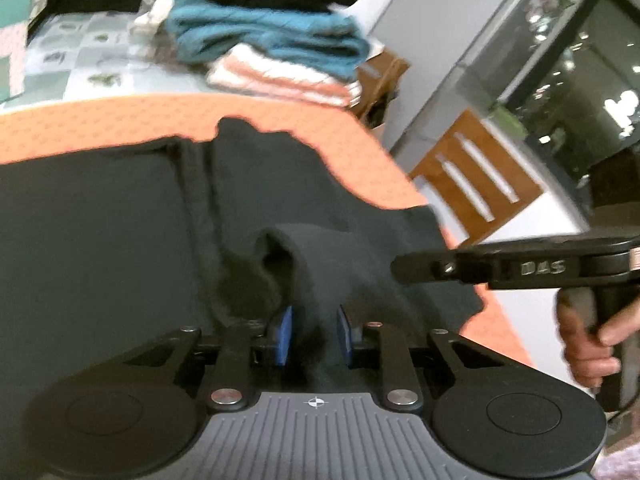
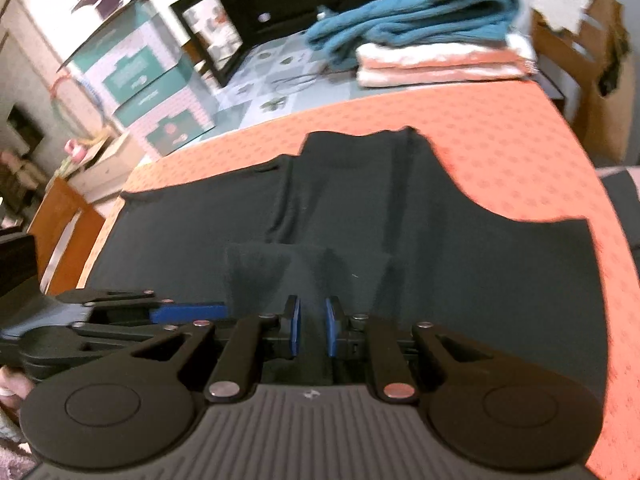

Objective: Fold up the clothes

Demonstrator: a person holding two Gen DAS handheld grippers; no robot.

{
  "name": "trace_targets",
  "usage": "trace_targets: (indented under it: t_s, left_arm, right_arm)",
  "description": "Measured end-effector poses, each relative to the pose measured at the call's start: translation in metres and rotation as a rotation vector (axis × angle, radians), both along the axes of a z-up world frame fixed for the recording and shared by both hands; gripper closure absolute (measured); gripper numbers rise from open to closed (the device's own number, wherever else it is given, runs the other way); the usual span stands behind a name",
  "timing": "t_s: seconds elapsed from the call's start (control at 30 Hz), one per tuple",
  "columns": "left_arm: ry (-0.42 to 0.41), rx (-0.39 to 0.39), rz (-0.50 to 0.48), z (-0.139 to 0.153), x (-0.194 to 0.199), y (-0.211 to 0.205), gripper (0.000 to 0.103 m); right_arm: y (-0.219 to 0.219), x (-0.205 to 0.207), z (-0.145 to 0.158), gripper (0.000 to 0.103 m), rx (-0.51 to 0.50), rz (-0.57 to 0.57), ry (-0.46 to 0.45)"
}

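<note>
Spreading across most of both views is the orange patterned tablecloth (image 2: 500, 128), which is covering the near part of the table, while a pale checked cloth (image 2: 280, 76) is showing beyond its far edge. Lying flat on the orange cloth is the dark garment (image 2: 360, 200), which is reaching from the near edge out toward the middle of the table, its far outline running unevenly against the orange. In the left wrist view the same dark garment (image 1: 100, 220) is filling the near left of the table, with a raised fold of it bunching up just ahead of the fingers.

Sitting at the far side of the table is a stack of folded clothes: a teal knitted piece (image 2: 412, 12) is resting on a pink and white folded piece (image 2: 440, 64), with something black lying behind them. Wooden chairs (image 1: 476, 168) are standing beside the table, and boxes (image 2: 148, 80) are piled off to the far left in the right wrist view.

Holding a fold of the dark fabric is the left gripper (image 1: 314, 332); its blue pads are standing narrowly apart with the cloth rising up between them and pressing against both. Hovering over the near part of the garment is the right gripper (image 2: 312, 328), its jaws standing nearly closed with a slim gap; dark cloth is showing through that gap, but I cannot tell whether any of it is being pinched. A hand (image 1: 588, 340) is gripping the handle of the right gripper at the right edge of the left wrist view.
</note>
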State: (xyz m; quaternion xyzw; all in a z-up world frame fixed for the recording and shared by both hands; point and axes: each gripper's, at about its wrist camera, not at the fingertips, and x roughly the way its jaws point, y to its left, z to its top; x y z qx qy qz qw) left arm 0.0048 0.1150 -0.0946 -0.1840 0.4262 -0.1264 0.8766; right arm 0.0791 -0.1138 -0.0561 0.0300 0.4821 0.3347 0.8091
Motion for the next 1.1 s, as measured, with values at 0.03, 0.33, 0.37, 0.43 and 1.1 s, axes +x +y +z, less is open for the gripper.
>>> trace_targets:
  t_s: [0.03,0.33,0.37,0.43,1.1]
  left_arm:
    - [0.024,0.007,0.013,-0.005,0.001,0.002,0.077]
    - [0.124,-0.013,0.107,-0.024,-0.017,0.034,0.077]
    - [0.125,-0.015,0.12,-0.023,-0.019,0.037,0.076]
    - [0.123,-0.024,0.144,-0.02,-0.024,0.043,0.076]
    - [0.049,-0.01,0.075,-0.009,0.043,0.009,0.077]
  right_arm:
    - [0.008,0.003,-0.002,0.087,-0.005,0.022,-0.003]
    - [0.083,0.013,-0.044,0.075,-0.193,0.238,-0.097]
    - [0.086,0.013,-0.046,0.074,-0.192,0.253,-0.114]
    - [0.088,0.014,-0.045,0.073,-0.189,0.27,-0.125]
    - [-0.032,-0.064,0.003,0.073,-0.148,0.073,-0.081]
